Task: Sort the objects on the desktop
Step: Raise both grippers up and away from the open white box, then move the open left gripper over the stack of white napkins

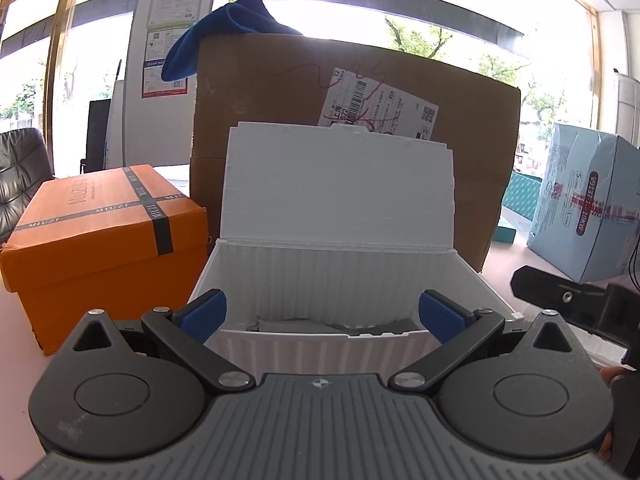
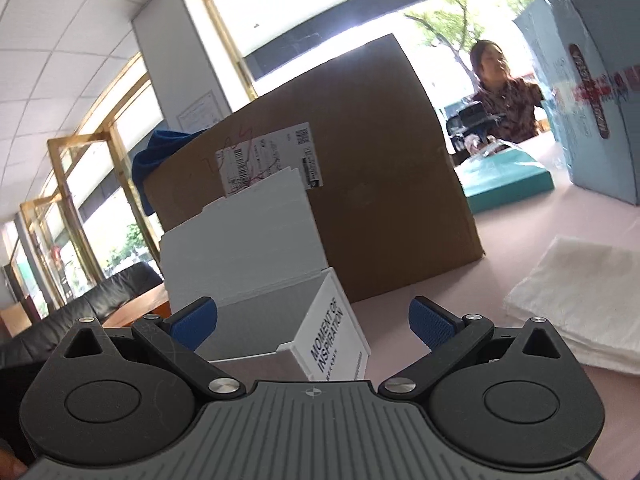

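A white ribbed storage box (image 1: 324, 280) stands open in front of me, its lid (image 1: 340, 184) raised against the cardboard carton behind. Grey flat items (image 1: 332, 326) lie at its bottom. My left gripper (image 1: 322, 314) is open, its blue-padded fingers straddling the box's near wall. In the right wrist view the same white box (image 2: 256, 280) shows its end wall printed "MOMENT OF INSPIRATION". My right gripper (image 2: 312, 322) is open just above and beside that end, holding nothing. The black body of the right gripper (image 1: 568, 304) shows at the right edge of the left wrist view.
A big brown carton (image 1: 360, 92) with a blue cloth (image 1: 224, 28) on top stands behind the white box. An orange shoebox (image 1: 100, 232) sits to the left. A pale blue box (image 1: 588, 208) and a teal box (image 2: 504, 176) lie right. A white folded cloth (image 2: 580, 292) rests on the pink table. A person (image 2: 504, 92) sits beyond.
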Available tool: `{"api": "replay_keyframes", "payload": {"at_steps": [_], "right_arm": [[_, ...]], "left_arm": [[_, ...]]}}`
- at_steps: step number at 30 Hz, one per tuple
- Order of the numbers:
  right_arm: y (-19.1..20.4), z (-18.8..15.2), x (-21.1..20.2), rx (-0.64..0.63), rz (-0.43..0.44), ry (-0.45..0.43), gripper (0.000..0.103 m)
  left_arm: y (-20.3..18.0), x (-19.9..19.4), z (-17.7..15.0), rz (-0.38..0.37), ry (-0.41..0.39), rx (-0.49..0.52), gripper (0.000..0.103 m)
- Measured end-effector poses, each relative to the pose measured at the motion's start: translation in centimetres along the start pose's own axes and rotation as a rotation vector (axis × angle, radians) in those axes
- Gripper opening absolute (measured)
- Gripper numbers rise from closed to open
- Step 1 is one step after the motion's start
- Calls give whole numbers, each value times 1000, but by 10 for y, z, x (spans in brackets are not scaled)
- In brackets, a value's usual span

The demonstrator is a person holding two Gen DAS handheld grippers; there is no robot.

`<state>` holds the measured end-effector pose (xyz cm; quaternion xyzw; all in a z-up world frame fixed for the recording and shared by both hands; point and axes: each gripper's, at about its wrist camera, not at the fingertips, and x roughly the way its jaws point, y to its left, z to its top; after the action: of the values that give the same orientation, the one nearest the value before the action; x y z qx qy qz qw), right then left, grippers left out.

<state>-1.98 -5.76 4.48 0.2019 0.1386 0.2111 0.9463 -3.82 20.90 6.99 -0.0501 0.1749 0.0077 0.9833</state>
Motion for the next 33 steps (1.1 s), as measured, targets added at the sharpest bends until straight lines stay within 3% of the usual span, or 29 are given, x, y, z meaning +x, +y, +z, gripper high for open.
{"api": "replay_keyframes", "payload": {"at_steps": [6,11,15,19,27,33], "right_arm": [[-26,3,-28,73,-109,19,103],[-69,10,-64,190,-349,36,103],[-114,20,-93,361,-454,-8,103],[-142,21,-104,373,-608,-53,103],[-166,26,-55,227,-572,31,103],[-180,33,-52,228,-507,54,100]], "left_arm": [[-3,-6,-1,-24,-4,-9,103],[-9,-18,-2,-37,-47,-7,103],[-12,-21,-4,-40,-60,-7,103],[-12,-21,-5,-37,-64,-8,103],[-13,-17,-7,-14,-57,2,103],[-13,-22,-8,-56,-69,-10,103]]}}
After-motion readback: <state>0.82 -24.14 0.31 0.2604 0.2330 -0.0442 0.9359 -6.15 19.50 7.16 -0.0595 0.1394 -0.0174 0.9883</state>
